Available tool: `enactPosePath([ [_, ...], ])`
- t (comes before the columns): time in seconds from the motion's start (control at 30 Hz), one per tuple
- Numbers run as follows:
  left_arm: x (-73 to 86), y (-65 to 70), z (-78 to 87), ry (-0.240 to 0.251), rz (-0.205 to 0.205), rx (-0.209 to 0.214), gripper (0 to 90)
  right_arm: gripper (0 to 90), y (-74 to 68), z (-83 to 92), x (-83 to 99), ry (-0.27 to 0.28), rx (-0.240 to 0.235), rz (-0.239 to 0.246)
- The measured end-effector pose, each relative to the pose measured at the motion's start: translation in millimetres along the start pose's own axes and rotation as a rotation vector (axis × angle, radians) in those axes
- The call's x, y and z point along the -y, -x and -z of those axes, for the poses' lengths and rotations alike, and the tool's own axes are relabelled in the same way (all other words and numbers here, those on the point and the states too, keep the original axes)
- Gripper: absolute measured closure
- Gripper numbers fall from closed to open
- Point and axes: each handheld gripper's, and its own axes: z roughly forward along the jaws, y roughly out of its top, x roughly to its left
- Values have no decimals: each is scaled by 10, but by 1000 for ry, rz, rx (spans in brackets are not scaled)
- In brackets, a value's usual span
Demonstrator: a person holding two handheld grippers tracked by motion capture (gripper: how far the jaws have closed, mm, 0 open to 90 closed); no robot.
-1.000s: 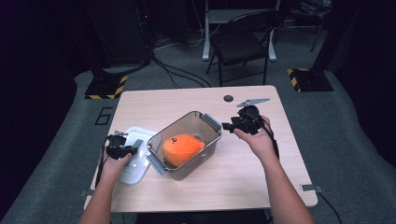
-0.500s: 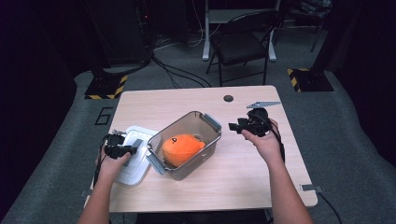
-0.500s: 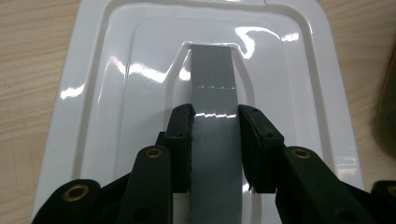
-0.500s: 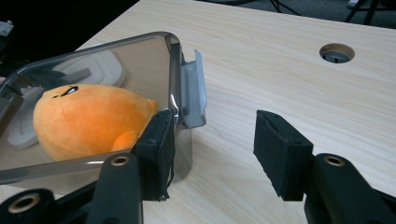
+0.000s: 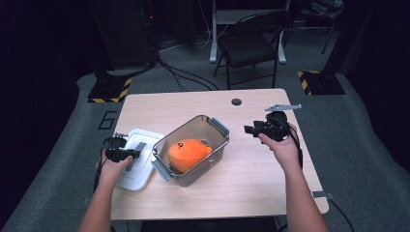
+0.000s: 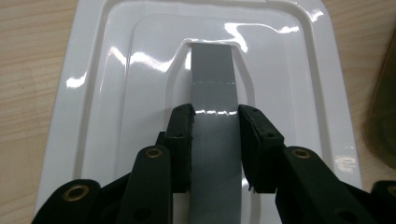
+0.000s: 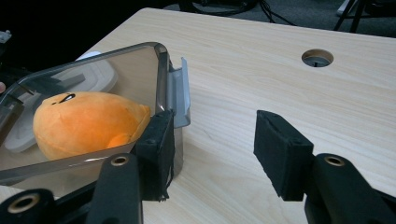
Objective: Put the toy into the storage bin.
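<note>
While left gripper [image 6: 215, 144] fingers pinch the white lid's [image 6: 116, 93] stiff grey handle strip [image 6: 212, 93], a glossy, light piece near the bench's left edge, right gripper [image 7: 212, 154] fingers stay spread, empty.

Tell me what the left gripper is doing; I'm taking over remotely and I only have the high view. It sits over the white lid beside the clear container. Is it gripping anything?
Observer: Yes. In the left gripper view, the left gripper is shut on the grey strap handle that runs along the middle of the glossy white plastic lid.
Operator: Is the lid off the table?
Observer: I cannot tell; the light wooden table shows on both sides of it.
Operator: And the right gripper?
Observer: In the right gripper view, the right gripper is open, with nothing between its pads; one pad stands close by the grey latch of the clear plastic container that holds the orange plush toy.
</note>
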Motion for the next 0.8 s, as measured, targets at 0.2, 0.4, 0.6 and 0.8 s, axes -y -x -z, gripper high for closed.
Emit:
enactPosePath([
  [0.2, -27, 19, 28, -8, 7, 1, 664, 472, -22, -13, 3, -15, 0, 10],
  [0.4, -38, 21, 55, -9, 14, -1, 664, 472, -32, -17, 10, -19, -6, 17],
  [0.6, -102, 6, 165, -8, 9, 2, 664, 472, -32, 15, 10, -8, -9, 16],
  [0.8, -151, -7, 229, 0, 10, 2, 663, 472, -31, 6, 13, -14, -9, 16],
])
